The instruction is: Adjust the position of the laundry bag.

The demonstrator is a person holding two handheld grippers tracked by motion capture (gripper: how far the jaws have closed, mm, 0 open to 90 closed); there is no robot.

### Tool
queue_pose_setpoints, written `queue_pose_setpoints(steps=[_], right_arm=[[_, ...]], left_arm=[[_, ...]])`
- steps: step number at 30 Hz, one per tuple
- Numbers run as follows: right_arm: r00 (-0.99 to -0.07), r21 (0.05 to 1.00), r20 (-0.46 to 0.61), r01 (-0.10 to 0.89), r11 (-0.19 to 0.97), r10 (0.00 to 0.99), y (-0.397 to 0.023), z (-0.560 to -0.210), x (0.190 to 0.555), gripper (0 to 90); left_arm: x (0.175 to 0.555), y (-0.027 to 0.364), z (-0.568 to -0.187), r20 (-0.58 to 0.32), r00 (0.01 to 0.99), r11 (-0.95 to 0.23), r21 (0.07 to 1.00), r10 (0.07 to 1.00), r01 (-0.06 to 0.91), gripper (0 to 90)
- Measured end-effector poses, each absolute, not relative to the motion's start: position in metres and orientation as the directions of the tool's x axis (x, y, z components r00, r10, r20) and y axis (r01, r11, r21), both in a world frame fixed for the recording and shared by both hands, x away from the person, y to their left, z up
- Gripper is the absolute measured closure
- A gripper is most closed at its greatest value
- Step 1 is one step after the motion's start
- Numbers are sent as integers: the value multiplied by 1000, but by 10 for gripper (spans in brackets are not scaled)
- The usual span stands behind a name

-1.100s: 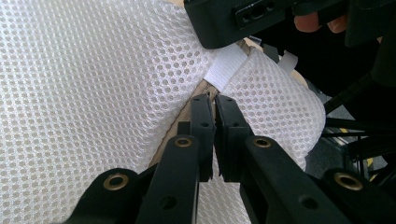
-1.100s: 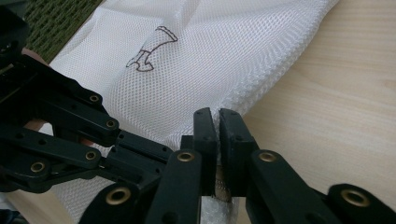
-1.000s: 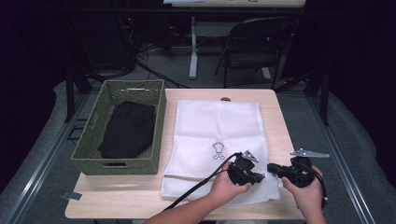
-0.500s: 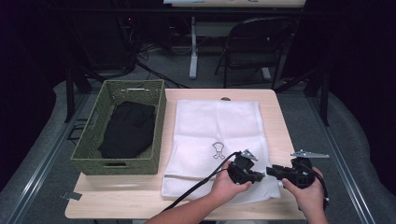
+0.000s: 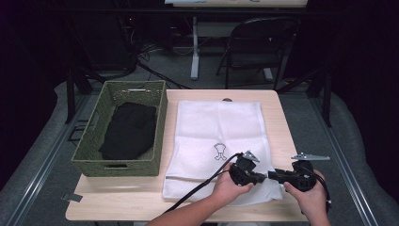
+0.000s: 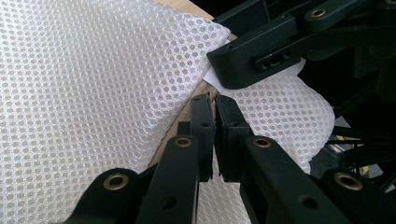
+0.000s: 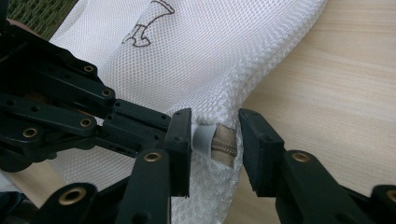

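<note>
Mesh bag [image 5: 219, 141]: keep your left claw [image 6: 215, 100] clamped on its hem while the half-open, just-narrowing right claw [image 7: 215, 135], holding nothing, pinches the zipper [image 7: 223, 145] at six o'clock.

Nothing readable anywhere, no words or numbers. Only marking is a small dark outline drawing printed on the white mesh laundry bag [image 5: 216, 146], around its middle.

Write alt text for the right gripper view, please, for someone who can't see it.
A hand-held gripper straddles the zipper end of a white mesh laundry bag with its black jaws apart. Another hand-held gripper reaches in from the left, on a light wooden table.
</note>
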State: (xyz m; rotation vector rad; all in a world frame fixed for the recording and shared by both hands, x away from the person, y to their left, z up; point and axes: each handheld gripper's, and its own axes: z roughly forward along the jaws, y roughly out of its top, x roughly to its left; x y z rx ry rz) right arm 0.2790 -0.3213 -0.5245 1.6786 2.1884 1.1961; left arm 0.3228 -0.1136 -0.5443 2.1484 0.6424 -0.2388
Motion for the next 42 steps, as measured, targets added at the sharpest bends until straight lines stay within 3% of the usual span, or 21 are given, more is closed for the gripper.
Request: queue_pose_setpoints(steps=[11,42], right_arm=[[-393,646,337,757,93,856,-316,-522,277,783],[-415,673,287,729,127,863,-312,-519,275,829]], left_arm=[[324,-113,-545,-392,846,-498,686,362,531,875],[326,-111,-543,-397,839,-490,684,372,540,875]])
